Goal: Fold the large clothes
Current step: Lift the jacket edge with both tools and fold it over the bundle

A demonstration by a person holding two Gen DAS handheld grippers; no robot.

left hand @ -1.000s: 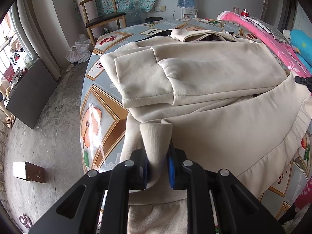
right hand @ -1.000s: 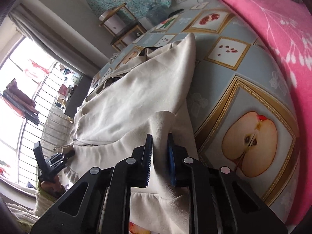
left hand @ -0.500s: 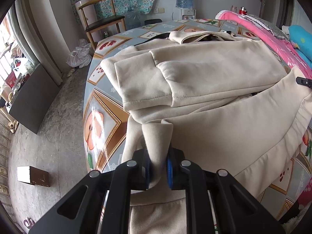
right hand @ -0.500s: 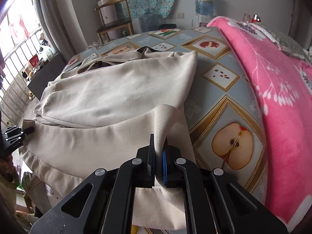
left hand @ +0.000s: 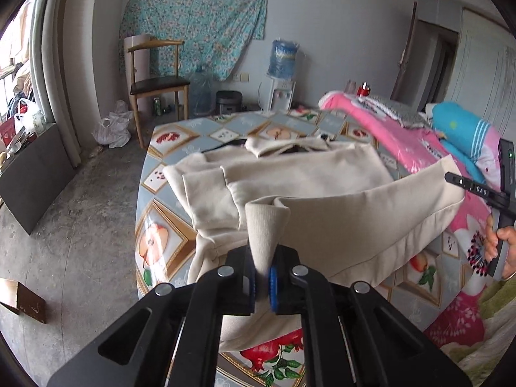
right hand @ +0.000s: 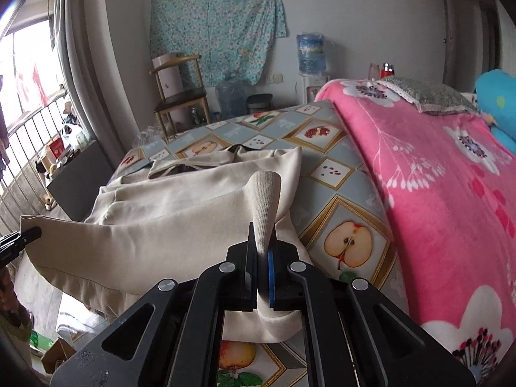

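A cream sweatshirt (left hand: 306,174) lies on the fruit-patterned bed cover (left hand: 167,235), its sleeves folded across the body. My left gripper (left hand: 262,277) has the left corner of the ribbed hem (left hand: 266,229) between its pads, which press on it as the jaws close. My right gripper (right hand: 262,277) is shut on the right hem corner (right hand: 264,200). The hem hangs raised and stretched between the two, above the sweatshirt (right hand: 167,193). The right gripper (left hand: 458,180) shows at the right edge of the left wrist view, and the left gripper (right hand: 29,233) at the left edge of the right wrist view.
A pink flowered blanket (right hand: 435,177) and a blue pillow (left hand: 461,135) cover the bed's right side. A wooden chair (left hand: 154,77), a water dispenser (left hand: 283,64) and bags stand by the far wall. A dark board (left hand: 35,174) and a box (left hand: 22,300) are on the floor at left.
Both grippers have risen and carried the hem up off the bed cover. The hem now hangs taut between them, and both views tilt up toward the far wall.
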